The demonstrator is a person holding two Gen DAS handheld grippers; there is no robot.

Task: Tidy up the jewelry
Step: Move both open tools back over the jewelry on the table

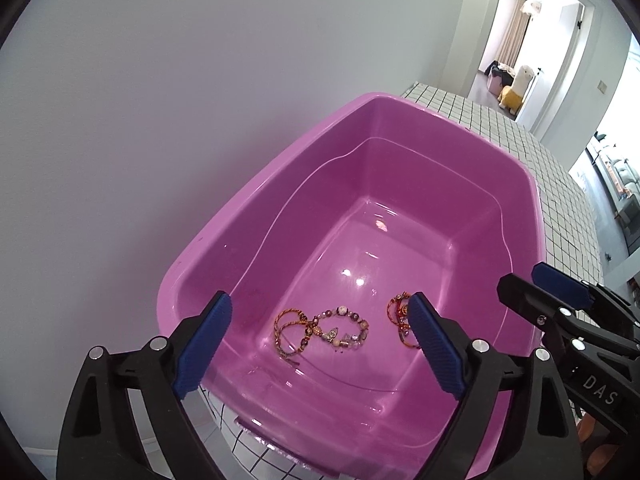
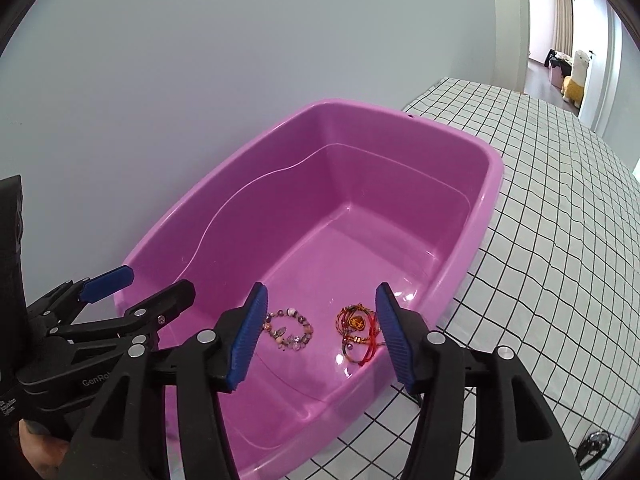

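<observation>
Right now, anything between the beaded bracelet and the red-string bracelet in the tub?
No. In the right wrist view, only bare pink tub floor separates the beaded bracelet from the red-string bracelet.

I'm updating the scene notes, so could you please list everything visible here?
tub: one, pink plastic, on the checked cloth against the wall.
beaded bracelet: one, pale and purple beads, on the tub floor, near end.
cord bracelets: a small tangle, red and gold, on the tub floor beside the beaded one, apart from it.
checked cloth: one, white with black grid, covering the surface.
plush toy: one, white and yellow, through the doorway.
left tool: blue pads, open, over the tub, empty.
right tool: blue pads, open, over the tub, empty.
</observation>
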